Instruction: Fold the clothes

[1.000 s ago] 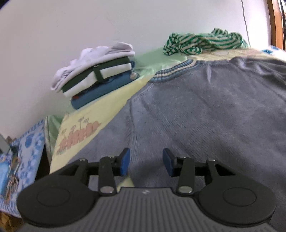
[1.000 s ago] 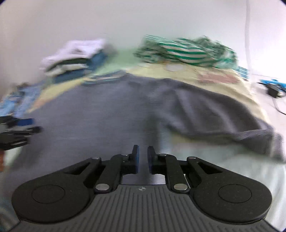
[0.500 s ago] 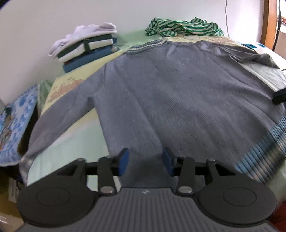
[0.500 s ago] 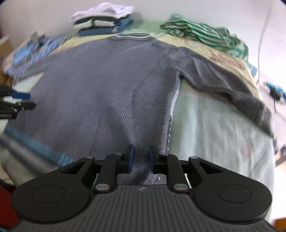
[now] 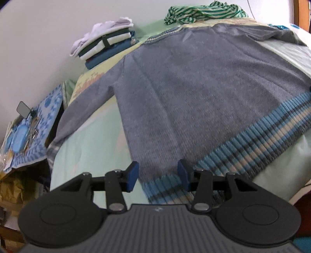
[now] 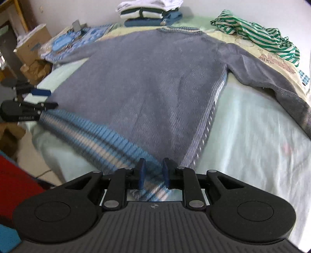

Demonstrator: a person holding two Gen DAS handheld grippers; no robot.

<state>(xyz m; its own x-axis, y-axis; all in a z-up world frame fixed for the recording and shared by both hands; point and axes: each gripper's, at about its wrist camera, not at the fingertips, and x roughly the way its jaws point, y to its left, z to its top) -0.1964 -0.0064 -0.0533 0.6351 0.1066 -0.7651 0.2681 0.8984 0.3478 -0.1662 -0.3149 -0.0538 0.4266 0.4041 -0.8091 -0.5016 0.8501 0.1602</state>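
Both grippers are now sitting at the striped bottom edge of the sweater (image 5: 194, 93), whereas a second ago they were looking at its upper part near the collar. In the left wrist view the left gripper (image 5: 158, 176) is standing about half open, its blue pads apart and the lower left corner of the sweater lying between them, with no pad pressing on the knit. In the right wrist view the right gripper (image 6: 153, 173) is showing a narrow gap; its jaws have just been opening, and the striped hem (image 6: 93, 134) is passing between the pads, though whether they are pinching it is not clear. At the left edge of that view the left gripper is appearing beside the far end of the hem. The sweater is lying spread flat on the pale green bed (image 6: 252, 136), sleeves stretched out to both sides, collar toward the top of the frame. A stack of folded clothes (image 6: 151, 13) is resting at the top centre, and a green striped garment (image 6: 256, 33) is lying crumpled at the upper right.
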